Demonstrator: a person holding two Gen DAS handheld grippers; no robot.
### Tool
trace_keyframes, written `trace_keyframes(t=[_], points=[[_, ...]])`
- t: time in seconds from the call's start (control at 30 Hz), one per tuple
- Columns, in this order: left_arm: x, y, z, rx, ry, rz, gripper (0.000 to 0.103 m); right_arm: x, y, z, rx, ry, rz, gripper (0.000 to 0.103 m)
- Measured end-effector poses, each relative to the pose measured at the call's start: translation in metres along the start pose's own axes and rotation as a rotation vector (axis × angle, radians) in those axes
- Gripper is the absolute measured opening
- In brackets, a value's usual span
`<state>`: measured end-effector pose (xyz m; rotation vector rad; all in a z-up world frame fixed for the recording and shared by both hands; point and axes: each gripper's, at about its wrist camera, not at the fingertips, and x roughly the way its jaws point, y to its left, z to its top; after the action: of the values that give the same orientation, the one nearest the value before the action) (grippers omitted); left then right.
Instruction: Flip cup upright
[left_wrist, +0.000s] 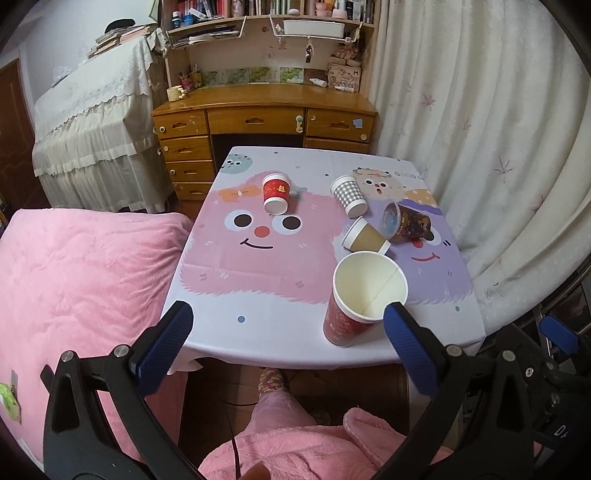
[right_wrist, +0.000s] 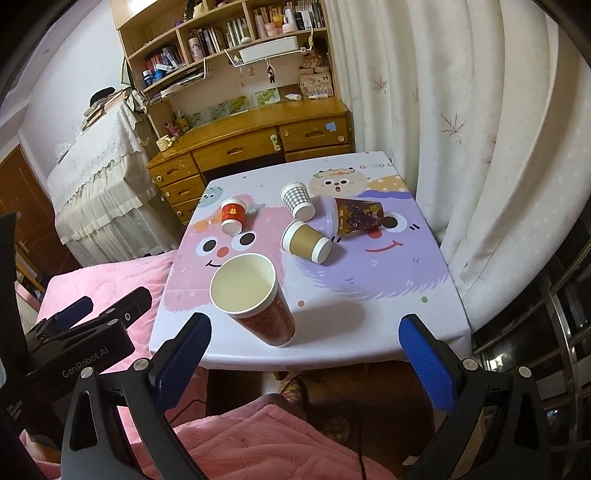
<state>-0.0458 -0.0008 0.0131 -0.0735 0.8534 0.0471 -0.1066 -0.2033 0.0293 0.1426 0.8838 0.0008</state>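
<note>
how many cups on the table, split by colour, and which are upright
red cups: 2, the tall red cup upright, the small red cup lying down
grey checked cup: 1, lying down
brown cup: 1, lying down
dark patterned cup: 1, lying down
total: 5 cups, 1 upright

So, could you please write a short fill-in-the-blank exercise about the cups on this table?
1. The tall red paper cup stands ____.
2. The grey checked paper cup lies on its ____.
3. Beside the plain brown paper cup, the cups on the cartoon tablecloth number ____ in all.
4. Both tools, left and right, are ____.

Missing words: upright; side; five; open
</note>
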Motion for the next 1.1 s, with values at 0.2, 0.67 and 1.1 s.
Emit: trace_keyframes(t=[0.2, 0.67, 1.1], points=[[0.0, -0.008, -0.001, 0.03, 0.002, 0.014, 0.102, 0.003, -0.003, 0.002, 0.003, 0.0, 0.012, 0.102], [0.007, -0.008, 0.0, 0.053, 0.024, -0.023, 0.102, 0.017, 0.006, 0.005, -0.021, 0.039, 0.028, 0.102], [0.015, -0.004, 0.002, 0.047, 0.041, -0.036, 0.102, 0.027, 0.008, 0.004, -0.024, 0.062, 0.032, 0.102]])
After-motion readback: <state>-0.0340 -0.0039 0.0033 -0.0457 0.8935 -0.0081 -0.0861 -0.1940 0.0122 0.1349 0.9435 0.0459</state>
